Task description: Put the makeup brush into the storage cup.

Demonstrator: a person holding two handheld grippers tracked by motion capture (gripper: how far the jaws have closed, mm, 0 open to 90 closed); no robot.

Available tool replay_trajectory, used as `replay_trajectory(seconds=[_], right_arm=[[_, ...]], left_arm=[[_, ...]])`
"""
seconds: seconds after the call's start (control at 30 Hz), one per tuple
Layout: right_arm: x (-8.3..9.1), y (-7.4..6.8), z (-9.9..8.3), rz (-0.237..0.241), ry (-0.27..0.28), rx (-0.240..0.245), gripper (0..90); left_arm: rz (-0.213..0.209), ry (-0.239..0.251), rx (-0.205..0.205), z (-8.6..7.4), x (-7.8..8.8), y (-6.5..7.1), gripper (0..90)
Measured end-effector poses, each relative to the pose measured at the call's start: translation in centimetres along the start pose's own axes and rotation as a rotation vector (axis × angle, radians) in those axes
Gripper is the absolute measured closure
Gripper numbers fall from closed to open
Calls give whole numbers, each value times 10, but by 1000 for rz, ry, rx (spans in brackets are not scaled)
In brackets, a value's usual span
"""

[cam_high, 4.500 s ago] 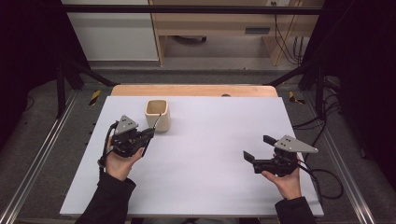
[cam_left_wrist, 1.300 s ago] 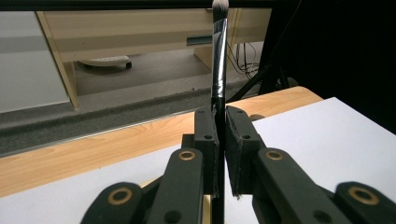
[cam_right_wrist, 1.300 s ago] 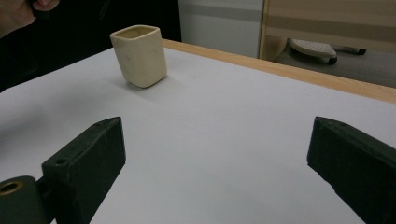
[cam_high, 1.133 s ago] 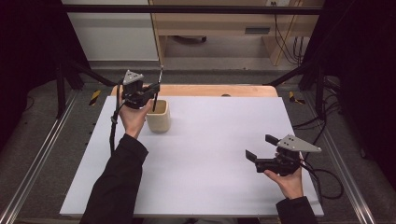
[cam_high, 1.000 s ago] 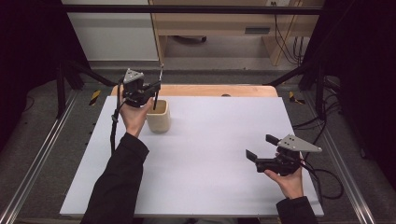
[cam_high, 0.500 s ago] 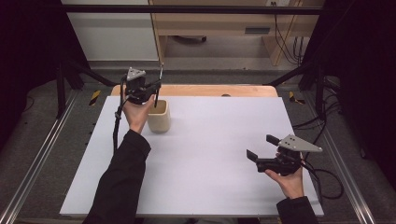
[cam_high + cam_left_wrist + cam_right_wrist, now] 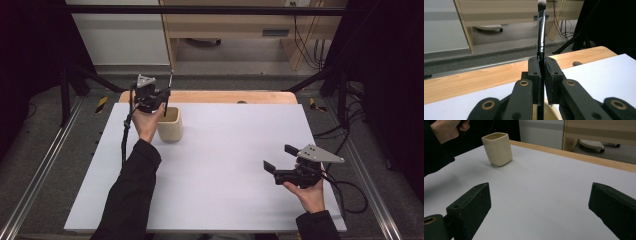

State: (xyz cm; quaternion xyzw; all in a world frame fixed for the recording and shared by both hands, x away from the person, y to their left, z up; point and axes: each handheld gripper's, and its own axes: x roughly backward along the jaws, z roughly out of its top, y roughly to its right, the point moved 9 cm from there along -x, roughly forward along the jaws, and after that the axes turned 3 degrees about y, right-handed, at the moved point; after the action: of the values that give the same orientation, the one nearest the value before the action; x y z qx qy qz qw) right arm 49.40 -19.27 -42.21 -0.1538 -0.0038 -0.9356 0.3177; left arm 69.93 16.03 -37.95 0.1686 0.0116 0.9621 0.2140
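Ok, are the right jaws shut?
No, the right gripper has its jaws wide apart over bare table, nothing between them.

White table (image 7: 220,165) wide open across centre & lower frame; only obstacle: cream cup (image 7: 170,124) upper left, w/ left gripper (image 7: 159,98) above it.

From the high view you look forward and down over the whole white table (image 7: 220,165), with your forearms entering at the frame's bottom. Your left gripper view sits close behind its jaws, facing level across the far wooden edge toward the cabinets. Your right gripper view looks low across the table. It shares the cream cup (image 7: 497,148) with the high view (image 7: 170,125).
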Motion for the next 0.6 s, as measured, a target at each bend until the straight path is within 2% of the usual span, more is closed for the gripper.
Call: replay_trajectory(seconds=[0.13, 0.53, 0.6], right_arm=[[0, 0, 0, 0, 1, -1, 45], [-1, -1, -1, -1, -2, 1, 45], [-2, -1, -1, -1, -1, -2, 45]], left_arm=[[-5, -2, 7, -6, -2, -1, 839], [-10, -22, -15, -21, -4, -2, 839], [-11, -26, -7, -24, -4, -3, 839]])
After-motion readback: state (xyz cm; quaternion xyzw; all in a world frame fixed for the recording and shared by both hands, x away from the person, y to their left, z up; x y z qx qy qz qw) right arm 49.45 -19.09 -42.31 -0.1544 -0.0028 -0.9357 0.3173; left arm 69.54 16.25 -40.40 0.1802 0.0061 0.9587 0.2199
